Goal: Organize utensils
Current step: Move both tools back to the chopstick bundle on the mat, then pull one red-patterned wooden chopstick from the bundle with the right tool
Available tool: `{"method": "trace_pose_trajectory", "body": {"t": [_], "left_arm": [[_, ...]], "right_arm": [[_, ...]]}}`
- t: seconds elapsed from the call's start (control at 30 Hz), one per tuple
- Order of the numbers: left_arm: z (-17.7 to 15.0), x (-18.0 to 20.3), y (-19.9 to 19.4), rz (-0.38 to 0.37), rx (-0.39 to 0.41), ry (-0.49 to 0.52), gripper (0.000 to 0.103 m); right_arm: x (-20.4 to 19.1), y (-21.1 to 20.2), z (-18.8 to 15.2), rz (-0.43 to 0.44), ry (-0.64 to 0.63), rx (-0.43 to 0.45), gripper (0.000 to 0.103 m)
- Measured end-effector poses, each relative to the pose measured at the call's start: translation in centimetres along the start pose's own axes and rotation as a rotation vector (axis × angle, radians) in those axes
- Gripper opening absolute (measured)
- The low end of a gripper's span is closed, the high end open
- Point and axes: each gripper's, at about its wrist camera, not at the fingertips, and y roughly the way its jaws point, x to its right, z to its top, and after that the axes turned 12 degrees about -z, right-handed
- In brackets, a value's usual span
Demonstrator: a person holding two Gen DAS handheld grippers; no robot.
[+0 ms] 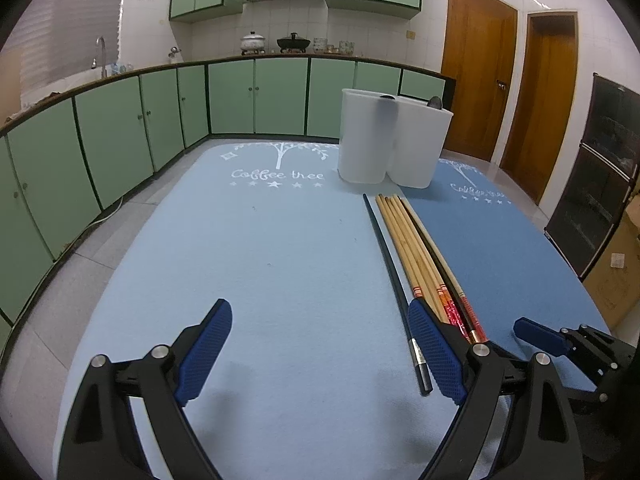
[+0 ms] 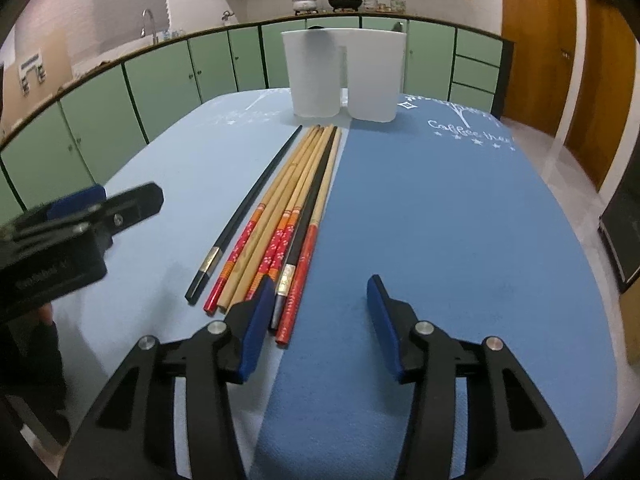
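Several chopsticks (image 2: 288, 216) lie side by side along the seam between a light blue mat (image 1: 248, 264) and a darker blue mat (image 2: 440, 208): bamboo ones with red patterned ends, and black ones. One black chopstick (image 1: 394, 280) lies slightly apart on the left. Two white plastic holders (image 1: 362, 140) (image 1: 420, 144) stand at the far end, each with a dark utensil tip showing above its rim. My left gripper (image 1: 320, 352) is open over the light mat, left of the bundle. My right gripper (image 2: 320, 316) is open at the near ends of the chopsticks, empty.
Green kitchen cabinets (image 1: 120, 132) curve around the table's left and far sides, with pots (image 1: 253, 42) on the counter. Wooden doors (image 1: 476, 72) stand at the right. A black cabinet (image 1: 600, 168) and a cardboard box (image 1: 620, 272) are beyond the table's right edge.
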Motion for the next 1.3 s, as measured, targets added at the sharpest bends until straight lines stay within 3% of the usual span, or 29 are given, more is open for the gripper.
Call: {"method": "trace_pose_trajectory", "body": {"t": [0.13, 0.37, 0.53, 0.77, 0.87, 0.93, 0.97, 1.3], "left_arm": [[0.1, 0.0, 0.2, 0.001, -0.003, -0.001, 0.088], [0.0, 0.0, 0.3, 0.003, -0.006, 0.002, 0.088], [0.1, -0.2, 0.2, 0.002, -0.002, -0.003, 0.088], [0.0, -0.3, 0.3, 0.004, -0.001, -0.011, 0.088], [0.0, -0.2, 0.4, 0.004, -0.003, -0.009, 0.088], [0.1, -0.1, 0.4, 0.004, -0.005, -0.007, 0.088], [0.1, 0.0, 0.5, 0.005, -0.005, -0.005, 0.088], [0.3, 0.7, 1.0, -0.012, -0.016, 0.011, 0.088]], "right_arm": [[0.4, -0.3, 0.1, 0.016, 0.024, 0.004, 0.047], [-0.9, 0.3, 0.2, -0.049, -0.037, 0.014, 0.045], [0.3, 1.0, 0.6, -0.033, 0.025, -0.028, 0.039], [-0.7, 0.8, 0.0, -0.051, -0.041, -0.026, 0.039], [-0.8, 0.9, 0.1, -0.055, -0.044, -0.023, 0.031], [-0.5, 1.0, 0.2, -0.058, -0.039, -0.023, 0.009], [-0.3, 1.0, 0.2, -0.066, -0.039, -0.021, 0.006], [4.3, 2.5, 1.3, -0.133, 0.099, -0.058, 0.007]]}}
